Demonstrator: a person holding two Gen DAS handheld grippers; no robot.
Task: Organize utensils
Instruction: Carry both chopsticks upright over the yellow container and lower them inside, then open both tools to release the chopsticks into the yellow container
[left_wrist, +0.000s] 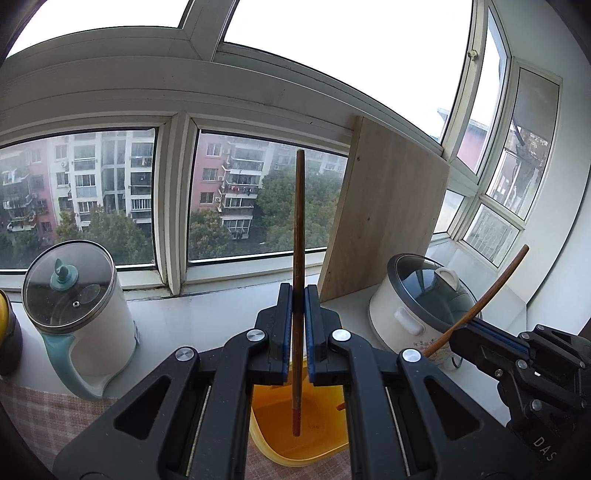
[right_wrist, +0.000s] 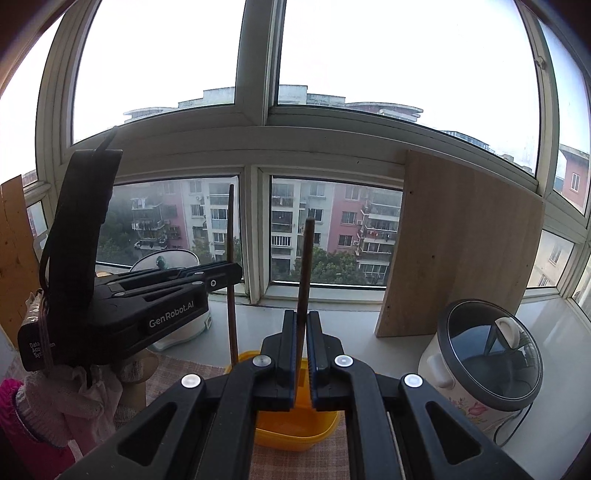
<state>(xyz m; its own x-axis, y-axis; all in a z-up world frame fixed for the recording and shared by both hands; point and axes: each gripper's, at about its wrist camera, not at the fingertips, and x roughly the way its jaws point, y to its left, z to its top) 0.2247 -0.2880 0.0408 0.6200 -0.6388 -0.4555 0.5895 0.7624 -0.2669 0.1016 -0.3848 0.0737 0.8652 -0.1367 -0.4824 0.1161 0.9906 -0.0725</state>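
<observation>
jaws of left gripper (left_wrist: 298, 325) clamped on chopstick (left_wrist: 298, 221), right gripper (right_wrist: 301, 343) likewise, yellow container (right_wrist: 295, 432) below

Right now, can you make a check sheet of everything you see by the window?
Surface: white sill, checked cloth in front.
Job's things: two chopsticks upright over the yellow container.
Clutter: kettle, rice cooker, wooden board.
Grippers: left gripper and right gripper each shut on a chopstick.
Cables: cord beside the rice cooker.
Surroundings: windows, apartment blocks, trees outside.
</observation>
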